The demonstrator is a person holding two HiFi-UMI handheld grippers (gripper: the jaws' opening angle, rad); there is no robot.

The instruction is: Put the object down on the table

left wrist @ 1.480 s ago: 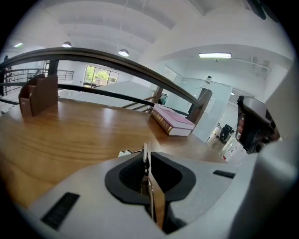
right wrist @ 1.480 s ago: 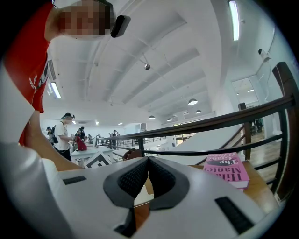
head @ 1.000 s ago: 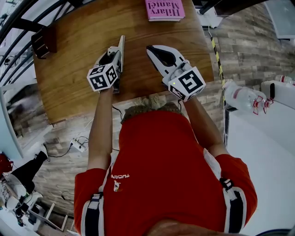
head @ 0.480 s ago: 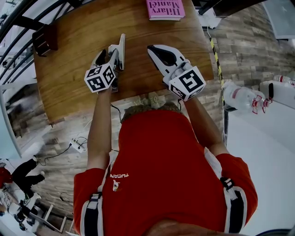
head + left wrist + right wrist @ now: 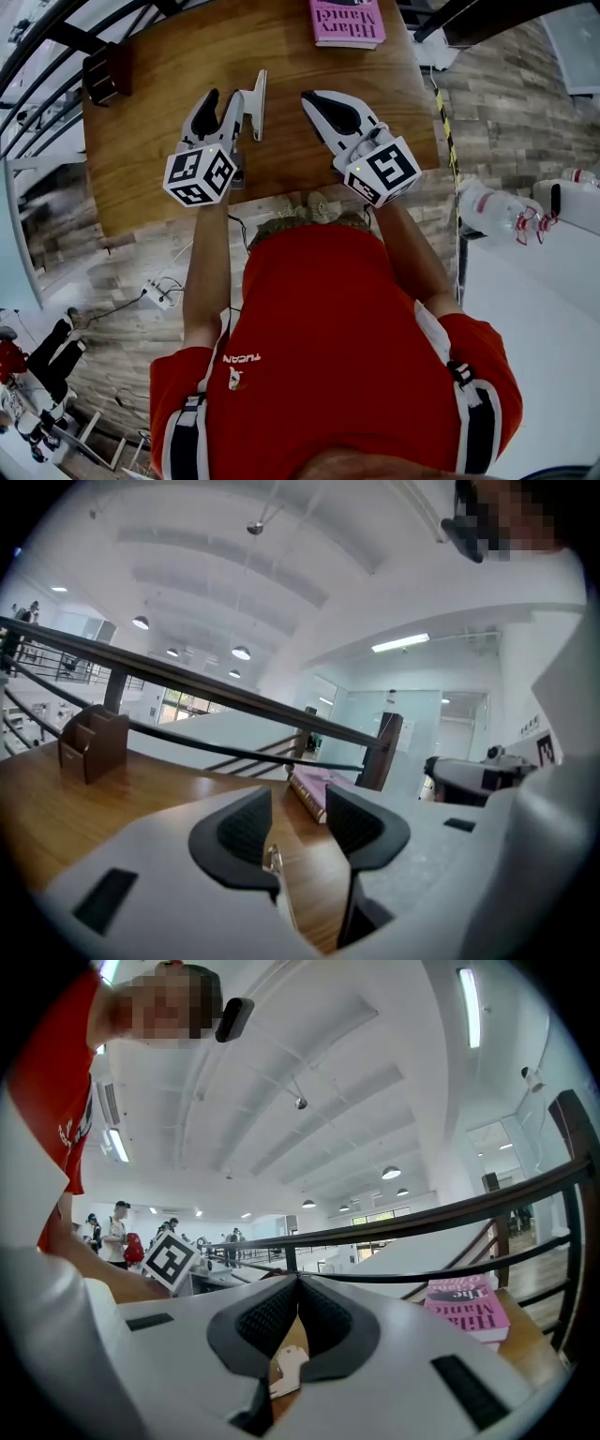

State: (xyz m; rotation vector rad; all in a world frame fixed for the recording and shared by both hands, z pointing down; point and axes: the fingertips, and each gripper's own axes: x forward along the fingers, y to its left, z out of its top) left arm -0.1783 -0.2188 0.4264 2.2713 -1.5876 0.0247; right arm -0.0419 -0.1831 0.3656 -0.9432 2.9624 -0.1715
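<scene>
Head view, from left to right: a dark brown box (image 5: pixel 105 73) stands at the upper left corner of the wooden counter (image 5: pixel 159 122); the left claw (image 5: pixel 236 84) is held low over the middle of the counter, its two jaws spread in a V and closing, with only bare wood showing between them; the right claw (image 5: pixel 309 97) lies just beside it to the right, its jaws brought together at the tips on nothing; the pink book (image 5: pixel 347 21) lies flat at the top edge of the frame, on the far side of the counter, well apart from both claws and touched by neither; two spray bottles (image 5: pixel 502 206) lie at the right edge, off the counter. The person's red shirt (image 5: pixel 328 347) fills the lower half of the frame. Left gripper view: the dark pads stand apart, the counter is visible through the gap, the box is at the left and the book lies beyond the jaws, just right of centre, in front of a dark railing (image 5: pixel 234 697). Right gripper view: the ribbed pads meet at the centre of the frame, and the book sits at the lower right
</scene>
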